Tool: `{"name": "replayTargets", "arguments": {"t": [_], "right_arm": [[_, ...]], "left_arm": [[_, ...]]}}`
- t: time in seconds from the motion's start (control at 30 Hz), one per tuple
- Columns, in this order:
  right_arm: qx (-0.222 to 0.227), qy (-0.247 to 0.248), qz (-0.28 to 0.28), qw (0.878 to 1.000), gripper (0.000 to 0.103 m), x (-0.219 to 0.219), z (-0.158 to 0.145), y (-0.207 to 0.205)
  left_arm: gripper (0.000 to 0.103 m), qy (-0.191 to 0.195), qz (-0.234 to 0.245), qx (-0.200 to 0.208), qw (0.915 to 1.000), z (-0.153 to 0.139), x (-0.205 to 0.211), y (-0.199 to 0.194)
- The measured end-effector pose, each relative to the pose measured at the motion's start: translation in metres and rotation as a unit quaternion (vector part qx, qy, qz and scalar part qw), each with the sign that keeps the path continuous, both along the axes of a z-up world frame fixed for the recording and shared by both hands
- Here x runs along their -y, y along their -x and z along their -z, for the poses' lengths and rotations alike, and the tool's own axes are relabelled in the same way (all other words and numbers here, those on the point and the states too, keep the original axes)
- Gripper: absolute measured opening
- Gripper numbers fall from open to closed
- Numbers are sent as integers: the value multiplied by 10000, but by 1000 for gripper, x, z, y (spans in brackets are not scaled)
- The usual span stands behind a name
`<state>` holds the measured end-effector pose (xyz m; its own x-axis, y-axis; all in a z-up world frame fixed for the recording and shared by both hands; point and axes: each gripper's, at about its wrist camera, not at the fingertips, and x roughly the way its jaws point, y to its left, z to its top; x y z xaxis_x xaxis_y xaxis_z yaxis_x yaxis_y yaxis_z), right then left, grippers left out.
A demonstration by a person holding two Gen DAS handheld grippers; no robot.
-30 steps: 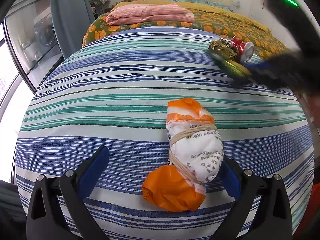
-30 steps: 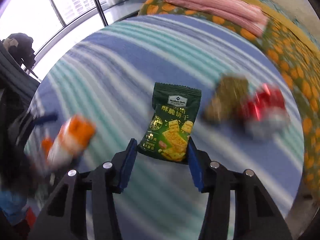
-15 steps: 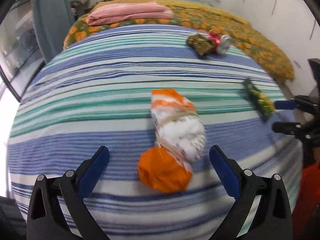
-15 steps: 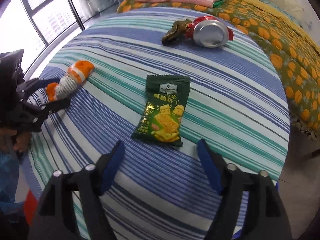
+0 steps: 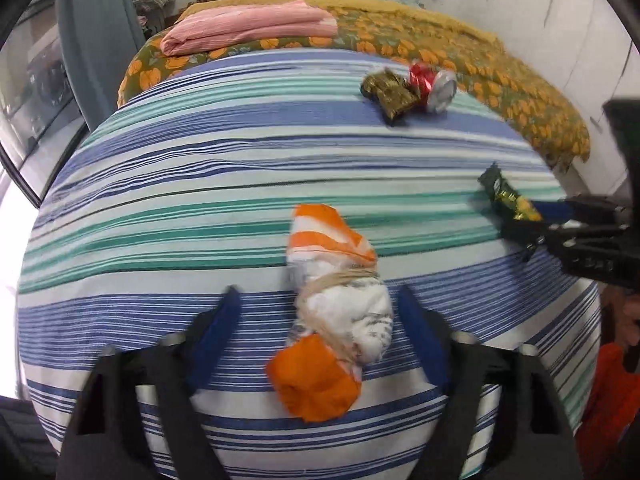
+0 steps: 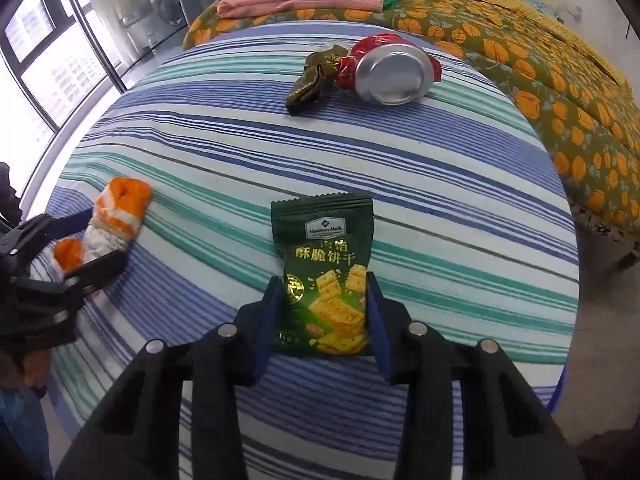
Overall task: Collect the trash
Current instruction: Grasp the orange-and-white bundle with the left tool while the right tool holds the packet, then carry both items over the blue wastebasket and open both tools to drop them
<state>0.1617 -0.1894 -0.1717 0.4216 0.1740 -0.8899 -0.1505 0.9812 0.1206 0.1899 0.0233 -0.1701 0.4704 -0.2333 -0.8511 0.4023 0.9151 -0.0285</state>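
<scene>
An orange-and-white bundle (image 5: 340, 312), tied with a rubber band, lies on the striped sheet (image 5: 160, 200). My left gripper (image 5: 318, 296) straddles it with its jaws closing. The right pad is near the bundle and the left pad stands clear of it. In the right wrist view a green cracker packet (image 6: 324, 272) lies flat between the blue pads of my right gripper (image 6: 323, 280), whose jaws are closing and press both of its edges. Further back lie a crushed red can (image 6: 390, 72) and a crumpled dark wrapper (image 6: 314, 76).
A folded pink blanket (image 5: 248, 26) rests on an orange-flowered bedspread (image 5: 520, 92) beyond the striped sheet. Large windows (image 6: 48, 60) run along the left side. The bed's edge drops off at the right, near a white wall (image 5: 560, 20).
My right gripper opened wide, moved in over the cracker packet and closed on its sides. My left gripper's jaws have narrowed around the bundle.
</scene>
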Motion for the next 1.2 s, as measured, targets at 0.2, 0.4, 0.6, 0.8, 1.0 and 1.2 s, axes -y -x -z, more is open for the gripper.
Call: {"name": "replayTargets", "arguments": {"t": [0.2, 0.4, 0.6, 0.8, 1.0, 1.2], "right_arm": [[205, -323, -1, 9993, 36, 26, -15, 25], [495, -563, 357, 9965, 36, 90, -29, 71], [528, -330, 1436, 9877, 36, 204, -16, 127], [439, -271, 2244, 9731, 36, 289, 5, 164], [310, -440, 2645, 9629, 36, 331, 37, 172], [289, -719, 2814, 9565, 36, 358, 51, 176]], "left_arm": [[45, -75, 14, 111, 9999, -6, 9, 8], [45, 313, 405, 236, 9984, -35, 46, 41], [45, 789, 1237, 190, 9890, -59, 132, 86], [45, 1072, 2068, -183, 9723, -56, 248, 127], [46, 786, 2431, -543, 9653, -16, 348, 146], [46, 536, 2366, -726, 9674, 37, 403, 131]]}}
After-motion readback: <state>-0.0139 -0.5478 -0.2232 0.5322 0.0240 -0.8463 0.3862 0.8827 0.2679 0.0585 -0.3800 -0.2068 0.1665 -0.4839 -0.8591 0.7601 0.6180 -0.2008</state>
